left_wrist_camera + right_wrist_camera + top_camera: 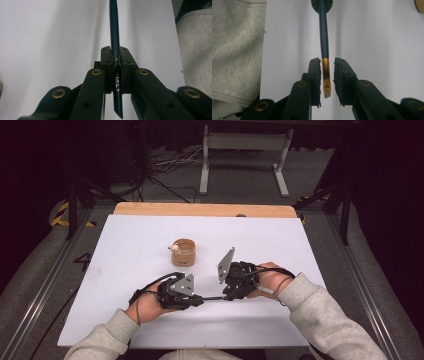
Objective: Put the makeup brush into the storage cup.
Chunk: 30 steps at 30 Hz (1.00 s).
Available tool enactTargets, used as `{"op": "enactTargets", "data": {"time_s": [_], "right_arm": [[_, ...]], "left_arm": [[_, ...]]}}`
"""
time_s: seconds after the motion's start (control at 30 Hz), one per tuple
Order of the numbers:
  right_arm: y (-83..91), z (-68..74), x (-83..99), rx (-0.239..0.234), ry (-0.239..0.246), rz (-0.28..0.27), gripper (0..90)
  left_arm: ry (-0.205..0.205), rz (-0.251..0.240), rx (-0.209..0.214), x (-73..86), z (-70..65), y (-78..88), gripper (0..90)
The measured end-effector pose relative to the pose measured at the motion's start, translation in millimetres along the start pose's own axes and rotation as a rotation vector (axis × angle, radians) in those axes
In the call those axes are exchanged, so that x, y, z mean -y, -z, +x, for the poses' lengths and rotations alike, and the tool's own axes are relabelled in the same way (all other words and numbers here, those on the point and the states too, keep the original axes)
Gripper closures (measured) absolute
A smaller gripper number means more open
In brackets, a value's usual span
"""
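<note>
A slim dark-blue brush [212,298] lies level between my two grippers near the table's front edge. My left gripper [200,301] is shut on its handle; in the left gripper view the pads [108,60] pinch the handle [115,30], which carries small pale lettering. My right gripper [227,296] faces it from the other side. In the right gripper view the brush's gold ferrule [325,72] and pale tip sit between the jaws of my right gripper [327,61], with a gap showing on the right pad's side.
A round wooden cup [184,252] with a small pale piece on its rim stands behind the grippers, mid-table. The white sheet [150,235] covers the table, a wooden strip [205,210] along its far edge. Grey sleeves [237,50] come in from the front.
</note>
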State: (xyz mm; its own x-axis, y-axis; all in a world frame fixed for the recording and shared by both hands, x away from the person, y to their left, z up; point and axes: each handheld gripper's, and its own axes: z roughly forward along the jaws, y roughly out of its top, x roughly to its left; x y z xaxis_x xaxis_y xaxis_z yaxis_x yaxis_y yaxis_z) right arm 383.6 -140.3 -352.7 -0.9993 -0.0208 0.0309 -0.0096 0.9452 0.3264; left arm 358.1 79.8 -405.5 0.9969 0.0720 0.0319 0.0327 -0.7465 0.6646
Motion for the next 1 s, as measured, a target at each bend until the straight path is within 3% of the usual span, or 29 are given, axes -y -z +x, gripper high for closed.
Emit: {"op": "enactTargets", "data": {"time_s": [0.33,0.53,0.83,1.0], "right_arm": [[-6.1,-0.6,13.4,-0.023,-0.011,-0.022,74.2],[-8.1,-0.4,17.4,-0.032,-0.006,-0.041,81.7],[-6.7,0.8,17.5,-0.037,0.015,-0.037,83.9],[-6.6,1.1,16.6,-0.029,0.022,-0.035,84.2]], "left_arm": [[-0.016,-0.009,-0.001,-0.2,-0.4,1.7,84.4],[-0.021,-0.010,0.004,0.5,-1.1,2.2,84.3],[-0.036,-0.019,0.001,1.0,-1.9,1.7,84.3],[-0.022,-0.021,0.008,2.2,-0.5,1.8,83.9]]}}
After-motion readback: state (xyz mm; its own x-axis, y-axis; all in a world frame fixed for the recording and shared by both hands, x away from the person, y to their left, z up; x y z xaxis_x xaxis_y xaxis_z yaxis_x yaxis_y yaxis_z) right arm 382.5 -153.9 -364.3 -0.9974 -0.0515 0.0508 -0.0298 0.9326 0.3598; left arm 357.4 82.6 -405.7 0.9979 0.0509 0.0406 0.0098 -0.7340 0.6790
